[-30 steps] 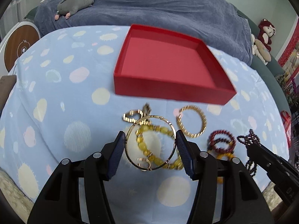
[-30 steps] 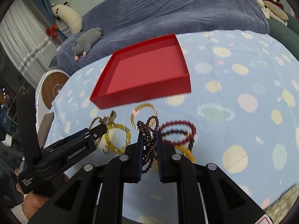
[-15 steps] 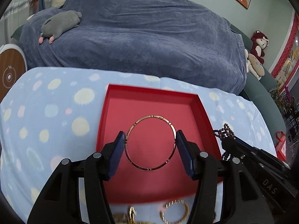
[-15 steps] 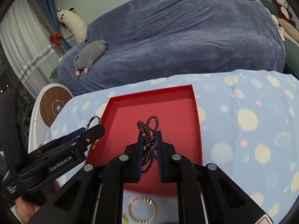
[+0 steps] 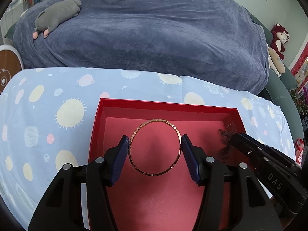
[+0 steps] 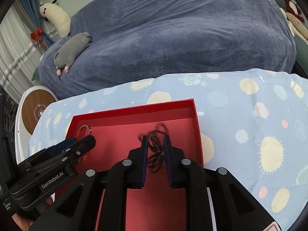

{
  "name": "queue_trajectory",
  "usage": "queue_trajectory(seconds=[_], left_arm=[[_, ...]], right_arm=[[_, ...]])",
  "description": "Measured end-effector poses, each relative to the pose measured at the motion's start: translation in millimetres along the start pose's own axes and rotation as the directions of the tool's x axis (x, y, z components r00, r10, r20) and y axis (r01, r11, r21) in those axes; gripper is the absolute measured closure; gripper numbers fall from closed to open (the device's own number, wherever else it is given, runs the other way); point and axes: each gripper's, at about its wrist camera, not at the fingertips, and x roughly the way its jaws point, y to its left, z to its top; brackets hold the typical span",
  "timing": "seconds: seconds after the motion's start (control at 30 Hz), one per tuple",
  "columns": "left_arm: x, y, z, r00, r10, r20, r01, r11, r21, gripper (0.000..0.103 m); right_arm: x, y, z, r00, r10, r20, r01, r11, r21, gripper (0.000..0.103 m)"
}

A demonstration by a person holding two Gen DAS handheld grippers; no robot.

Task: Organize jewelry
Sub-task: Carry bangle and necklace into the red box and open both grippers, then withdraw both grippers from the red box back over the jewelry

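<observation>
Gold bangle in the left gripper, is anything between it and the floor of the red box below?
Nothing visible. The gold bangle sits between the left gripper pads over bare red box floor. The right gripper with its dark bead bracelet is off to the right.

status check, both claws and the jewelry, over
Left claw shut on gold bangle over red tray. Right claw open, dark bead strand blurred between fingers. Nothing in the way.

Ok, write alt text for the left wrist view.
The left hand-held gripper holds a thin gold bangle between its blue pads over an open red tray. The tray sits on a blue planet-print cloth; the right hand-held gripper enters from the right.
</observation>
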Motion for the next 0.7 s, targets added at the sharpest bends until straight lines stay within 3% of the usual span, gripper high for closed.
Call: queue_trajectory(seconds=[0.1, 0.2, 0.5, 0.7], left_arm=[[-2, 3, -1, 1.0, 0.017, 0.018, -0.016, 1.0, -0.008, 0.036], [-14, 6, -4, 0.999, 0.012, 0.041, -0.011, 1.0, -0.015, 0.033], [-79, 7, -47, 0.995, -0.01, 0.096, 0.008, 1.0, 0.024, 0.033], [-113, 4, -97, 0.997, 0.002, 0.075, -0.006, 0.999, 0.049, 0.032]], right_arm=[[-6, -2, -3, 1.0, -0.009, 0.016, 0.009, 1.0, 0.005, 0.075], [-21, -4, -7, 0.999, 0.004, 0.045, -0.005, 1.0, 0.01, 0.072], [-95, -4, -56, 0.993, 0.012, 0.114, -0.009, 1.0, -0.021, 0.069], [-137, -12, -114, 0.996, 0.005, 0.088, -0.007, 1.0, 0.023, 0.069]])
